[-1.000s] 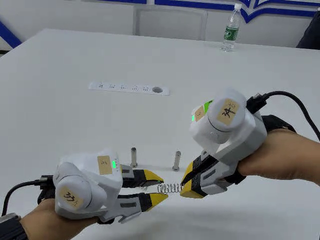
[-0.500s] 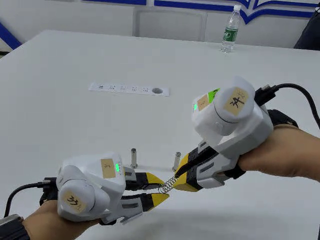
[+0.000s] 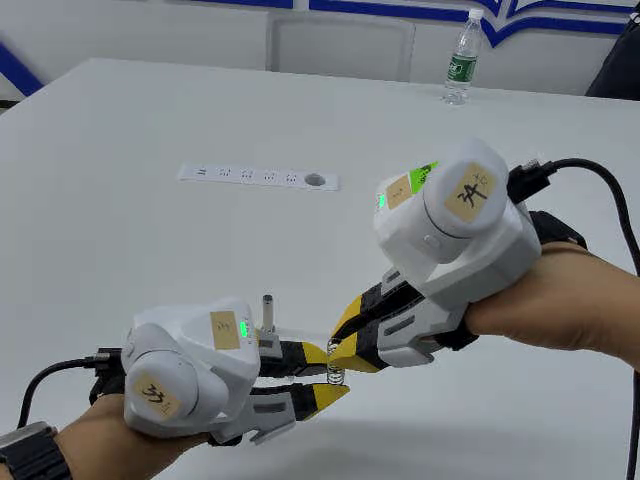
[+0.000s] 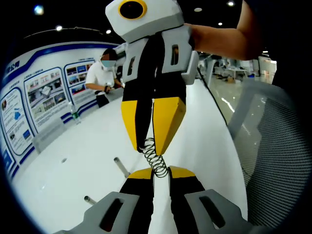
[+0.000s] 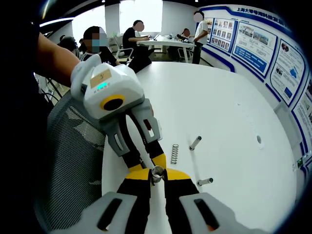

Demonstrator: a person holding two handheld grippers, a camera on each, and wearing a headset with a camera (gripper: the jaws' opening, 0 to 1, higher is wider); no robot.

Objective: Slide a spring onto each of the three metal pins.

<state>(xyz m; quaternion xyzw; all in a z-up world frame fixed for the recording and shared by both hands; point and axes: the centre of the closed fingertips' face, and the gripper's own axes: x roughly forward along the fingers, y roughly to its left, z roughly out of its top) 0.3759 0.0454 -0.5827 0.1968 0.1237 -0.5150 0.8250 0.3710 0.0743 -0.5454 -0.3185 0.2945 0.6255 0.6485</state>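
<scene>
A small steel spring (image 3: 335, 376) stands almost upright between the two grippers, above the white table (image 3: 150, 240). My left gripper (image 3: 325, 372) is shut on its lower end. My right gripper (image 3: 343, 352) is shut on its upper end. In the left gripper view the spring (image 4: 155, 158) runs from my own tips (image 4: 155, 173) up to the right gripper (image 4: 152, 145). One upright metal pin (image 3: 268, 310) stands just behind the left gripper. The right gripper view shows two pins (image 5: 195, 143) (image 5: 204, 182) and a loose spring (image 5: 174, 153) lying beside them.
A white power strip (image 3: 258, 177) lies mid-table. A water bottle (image 3: 461, 58) stands at the far edge. A grey mesh chair (image 4: 273, 146) sits by the table's near side. People sit at a far table (image 5: 161, 43).
The right gripper has moved left and upward, swinging the spring from lying level to nearly upright. It now covers the second pin in the head view. The left gripper barely moved.
</scene>
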